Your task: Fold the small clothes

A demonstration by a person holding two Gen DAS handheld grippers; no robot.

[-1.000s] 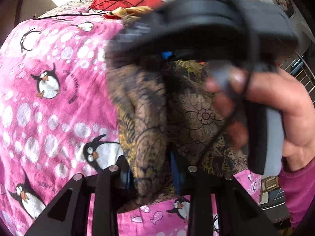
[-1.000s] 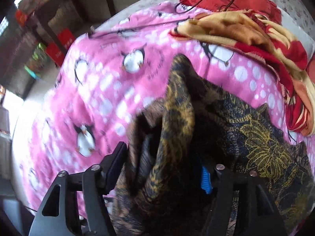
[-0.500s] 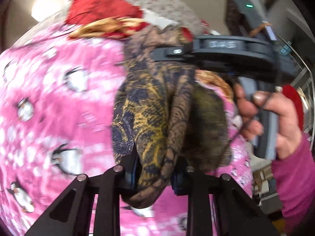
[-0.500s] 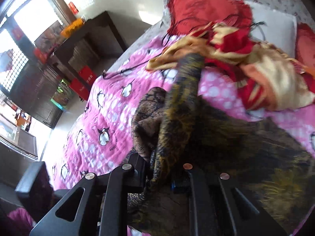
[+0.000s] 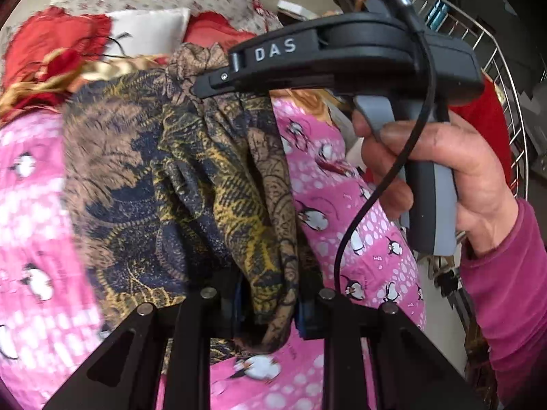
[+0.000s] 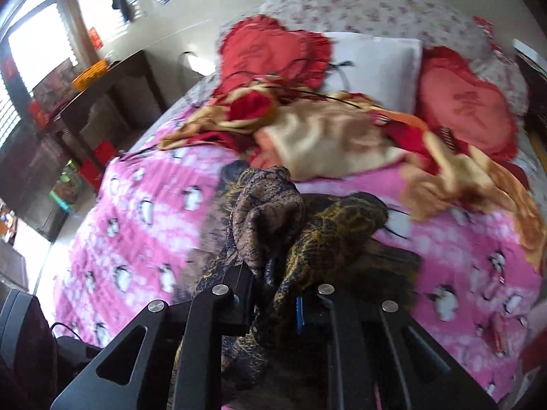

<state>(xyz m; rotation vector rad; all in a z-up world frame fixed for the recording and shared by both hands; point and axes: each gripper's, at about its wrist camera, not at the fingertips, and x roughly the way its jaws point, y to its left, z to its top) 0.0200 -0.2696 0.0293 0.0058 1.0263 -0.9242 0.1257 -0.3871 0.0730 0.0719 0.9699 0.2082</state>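
A small brown, navy and yellow batik garment (image 5: 177, 184) hangs in the air above the pink penguin blanket (image 5: 30, 205). My left gripper (image 5: 270, 304) is shut on a bunched edge of it at the bottom of the left wrist view. The right gripper (image 5: 218, 85), held by a hand (image 5: 437, 171) in a pink sleeve, pinches its upper edge there. In the right wrist view the right gripper (image 6: 277, 304) is shut on gathered folds of the same garment (image 6: 290, 225), which drape over its fingers and hide the pads.
Red and cream clothes (image 6: 324, 130) lie heaped at the head of the bed, before red heart cushions (image 6: 273, 54) and a white pillow (image 6: 376, 61). A dark desk (image 6: 102, 89) stands left of the bed. A wire rack (image 5: 509, 109) stands to the right.
Both grippers closed on the garment and lifted it off the blanket. They moved apart, so the cloth now stretches between them, and more of the bed's head has come into view.
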